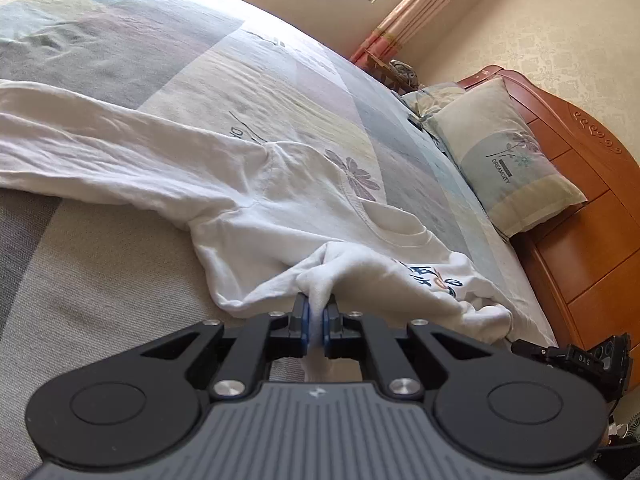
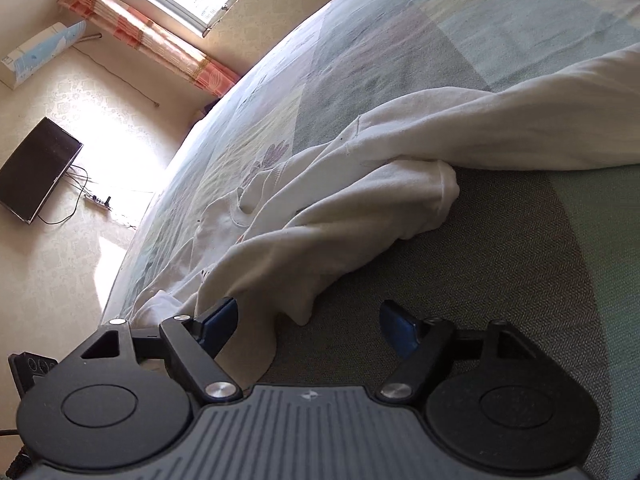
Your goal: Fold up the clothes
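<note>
The left gripper (image 1: pixel 316 320) pinches a fold of the white shirt (image 1: pixel 240 196) tight. The right gripper (image 2: pixel 308 320) is wide open, holding nothing. Only its view shows a TV (image 2: pixel 38 168).

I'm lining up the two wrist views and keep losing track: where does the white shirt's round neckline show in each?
Left wrist view: the neckline sits right of centre, just beyond the pinched fold held by the left gripper.
Right wrist view: the neckline lies left of centre, past the crumpled sleeve.
Shared landmark: the purple flower print on the bedsheet beside the neckline.
</note>
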The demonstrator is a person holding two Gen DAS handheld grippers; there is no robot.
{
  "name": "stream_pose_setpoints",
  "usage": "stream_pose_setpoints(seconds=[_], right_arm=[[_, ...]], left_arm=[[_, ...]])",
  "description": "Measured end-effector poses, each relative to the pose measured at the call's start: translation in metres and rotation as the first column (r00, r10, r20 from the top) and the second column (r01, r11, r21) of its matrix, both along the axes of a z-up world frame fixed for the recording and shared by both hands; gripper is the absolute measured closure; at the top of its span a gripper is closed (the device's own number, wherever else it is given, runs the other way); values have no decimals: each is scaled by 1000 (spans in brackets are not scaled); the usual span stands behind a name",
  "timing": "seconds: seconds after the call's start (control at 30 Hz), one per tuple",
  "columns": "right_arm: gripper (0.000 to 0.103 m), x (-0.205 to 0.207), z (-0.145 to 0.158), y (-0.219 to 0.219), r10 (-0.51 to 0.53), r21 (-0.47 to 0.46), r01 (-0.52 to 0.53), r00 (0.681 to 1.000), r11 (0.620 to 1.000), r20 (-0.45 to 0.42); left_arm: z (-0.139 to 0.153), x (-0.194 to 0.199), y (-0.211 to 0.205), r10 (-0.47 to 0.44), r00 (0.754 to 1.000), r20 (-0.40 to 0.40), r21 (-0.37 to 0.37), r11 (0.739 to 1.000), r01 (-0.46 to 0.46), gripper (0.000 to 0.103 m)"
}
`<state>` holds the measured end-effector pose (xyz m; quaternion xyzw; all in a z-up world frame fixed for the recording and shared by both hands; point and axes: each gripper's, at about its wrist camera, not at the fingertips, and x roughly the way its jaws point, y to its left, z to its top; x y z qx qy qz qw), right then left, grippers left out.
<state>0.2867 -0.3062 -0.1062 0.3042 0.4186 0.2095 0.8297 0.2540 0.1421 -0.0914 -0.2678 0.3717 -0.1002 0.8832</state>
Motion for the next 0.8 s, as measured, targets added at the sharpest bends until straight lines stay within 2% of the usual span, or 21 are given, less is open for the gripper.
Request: stream_pose_setpoints(seconds=[0.17, 0.3, 0.43, 0.5, 0.63, 0.8], right_arm=[[20, -2, -1, -4, -34, -87, 35, 999, 996, 19], [17, 12, -11, -1, -31, -59, 34, 998, 998, 57], [15, 36, -15, 3, -12, -69, 21, 991, 997, 136], [15, 46, -15, 4, 6, -82, 6, 989, 997, 147], [15, 42, 2, 13, 125, -122, -105, 977, 987, 174], [15, 17, 28, 15, 285, -88, -272, 930, 958, 231]], left_arm=[[-23, 20, 7, -22, 998, -66, 2, 1000, 23, 98], [-29, 23, 7, -19, 997, -69, -16, 1000, 18, 99], [-29, 23, 6, -13, 997, -73, -13, 1000, 12, 98], [-28, 23, 5, -10, 997, -74, -12, 1000, 9, 98], [-28, 24, 4, -5, 997, -77, -9, 1000, 4, 98], [-27, 23, 2, -1, 996, -91, 1, 1000, 1, 98]])
